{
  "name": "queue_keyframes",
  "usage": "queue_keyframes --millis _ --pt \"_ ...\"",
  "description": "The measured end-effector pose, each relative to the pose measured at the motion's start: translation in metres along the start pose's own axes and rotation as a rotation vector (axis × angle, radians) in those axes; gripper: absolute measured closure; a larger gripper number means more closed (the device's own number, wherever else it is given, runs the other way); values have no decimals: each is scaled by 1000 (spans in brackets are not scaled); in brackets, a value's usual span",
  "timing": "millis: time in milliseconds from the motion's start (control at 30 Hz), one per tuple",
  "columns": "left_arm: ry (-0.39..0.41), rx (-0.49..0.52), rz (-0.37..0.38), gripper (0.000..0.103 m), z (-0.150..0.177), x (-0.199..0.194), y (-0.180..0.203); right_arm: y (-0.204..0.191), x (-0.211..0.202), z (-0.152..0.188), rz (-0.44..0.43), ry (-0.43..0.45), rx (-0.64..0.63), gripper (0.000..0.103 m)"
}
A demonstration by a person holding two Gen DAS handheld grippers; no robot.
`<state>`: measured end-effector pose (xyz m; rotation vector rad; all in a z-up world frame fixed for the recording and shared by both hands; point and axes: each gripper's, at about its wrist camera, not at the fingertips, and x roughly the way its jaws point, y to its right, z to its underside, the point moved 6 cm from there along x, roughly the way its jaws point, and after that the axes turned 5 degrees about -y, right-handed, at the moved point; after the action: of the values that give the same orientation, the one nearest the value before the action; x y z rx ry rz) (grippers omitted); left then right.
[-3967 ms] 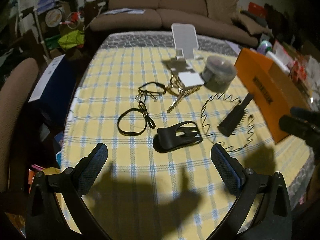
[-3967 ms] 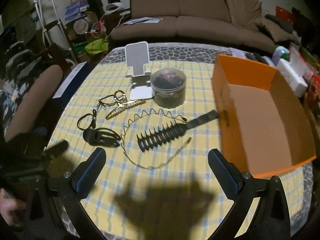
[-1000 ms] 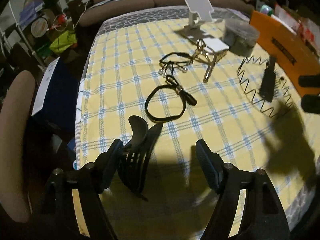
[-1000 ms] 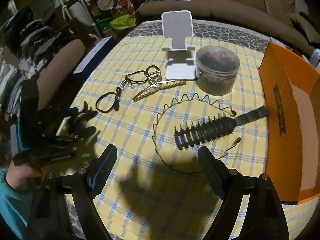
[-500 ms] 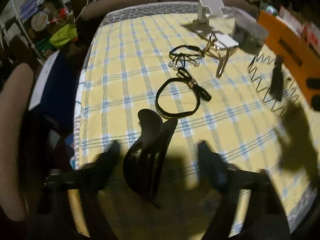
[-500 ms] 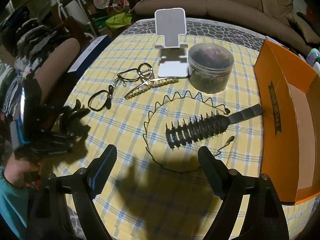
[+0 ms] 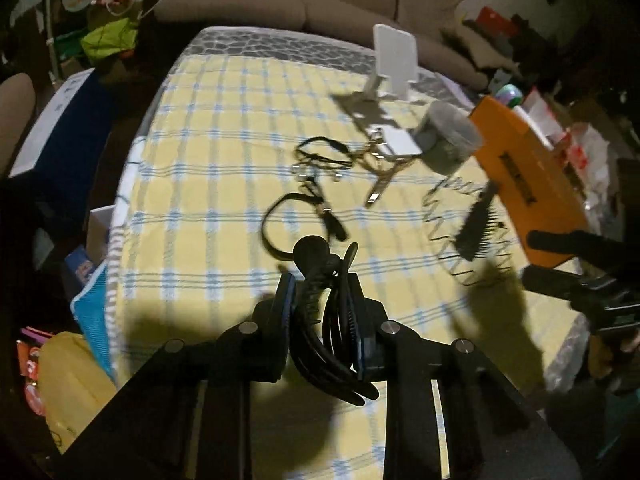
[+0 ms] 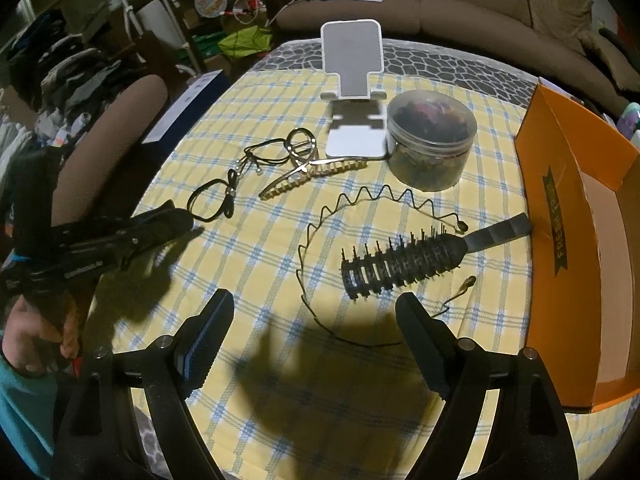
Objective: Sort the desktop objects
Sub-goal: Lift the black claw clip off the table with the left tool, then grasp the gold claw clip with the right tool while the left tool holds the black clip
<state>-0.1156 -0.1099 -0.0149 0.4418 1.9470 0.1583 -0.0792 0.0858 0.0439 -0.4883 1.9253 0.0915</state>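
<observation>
Currently the left gripper (image 7: 323, 312) is pinched shut on the black plastic claw hair clip (image 7: 326, 320), held up off the yellow-and-blue checked tablecloth (image 7: 224, 168) near the table's left edge, clip wedged between the two pads with its rounded top sticking forward. Clip looks light and rigid, smooth curved plastic with teeth, so it could twist or slip in the pads; the grip across its flat sides looks sensible, squeezing the spring end would pop it open. Right gripper (image 8: 314, 332) is spread wide and empty, hovering above the near part of the table. Ahead of it lies the black vented hairbrush (image 8: 404, 264), stiff and light, best taken by the flat handle or across the barrel, bristles would foul the pads. Brush sits on top of the thin black zigzag wire headband (image 8: 360, 208), which is springy, thin, hard to pinch flat, likely to drag along. Gold claw clip (image 8: 312, 178) and black elastic hair ties (image 8: 212, 200) lie further left; ties are limp and low. Clear round plastic jar (image 8: 432, 148) and white phone stand (image 8: 354, 64) stand behind. Open orange cardboard box (image 8: 560, 200) at right is the likely drop spot.
</observation>
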Motion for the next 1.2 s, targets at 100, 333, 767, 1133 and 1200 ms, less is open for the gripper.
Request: queue_keyframes --millis 100,333,767,1133,1200 --pt "13 -5 60 80 -2 -5 10 0 2 1 -1 -8 5 18" --pt "69 -7 101 80 -10 -22 26 2 2 -5 -28 7 30 18" --pt "61 -3 76 80 -17 -14 24 2 19 -54 52 17 -20 18" --pt "52 -7 68 80 -21 -9 19 1 63 -111 127 -21 -98 18" --pt "50 -7 70 80 -22 -8 19 -1 73 -117 141 -35 -118 18"
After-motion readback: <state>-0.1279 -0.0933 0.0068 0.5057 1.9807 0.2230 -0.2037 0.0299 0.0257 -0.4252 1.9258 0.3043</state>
